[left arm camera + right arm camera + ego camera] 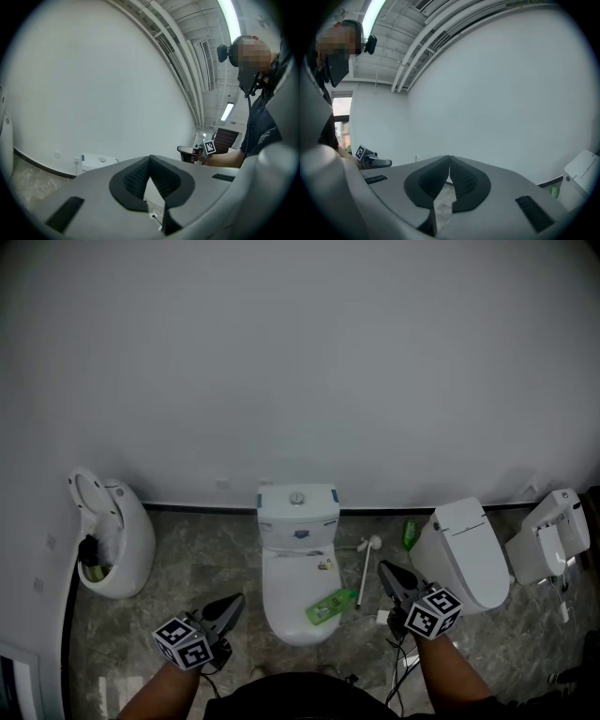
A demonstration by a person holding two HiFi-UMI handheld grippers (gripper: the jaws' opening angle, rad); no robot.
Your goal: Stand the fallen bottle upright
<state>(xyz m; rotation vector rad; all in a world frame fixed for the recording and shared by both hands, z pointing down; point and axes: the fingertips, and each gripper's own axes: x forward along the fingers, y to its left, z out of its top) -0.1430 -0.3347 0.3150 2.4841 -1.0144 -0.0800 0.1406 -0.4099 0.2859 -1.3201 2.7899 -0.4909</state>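
Left gripper (228,606) and right gripper (386,570) — both clenched, nothing between the jaws — hover low on either side of the white toilet (289,589). The green bottle (330,607) lies on its side at the lid's front right edge (nearer the right gripper), untouched.

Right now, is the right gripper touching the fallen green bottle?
Apart. Head view shows floor between the right gripper and the green bottle on the toilet.

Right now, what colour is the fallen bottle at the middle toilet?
The fallen plastic bottle is bright green; the head view shows it best.
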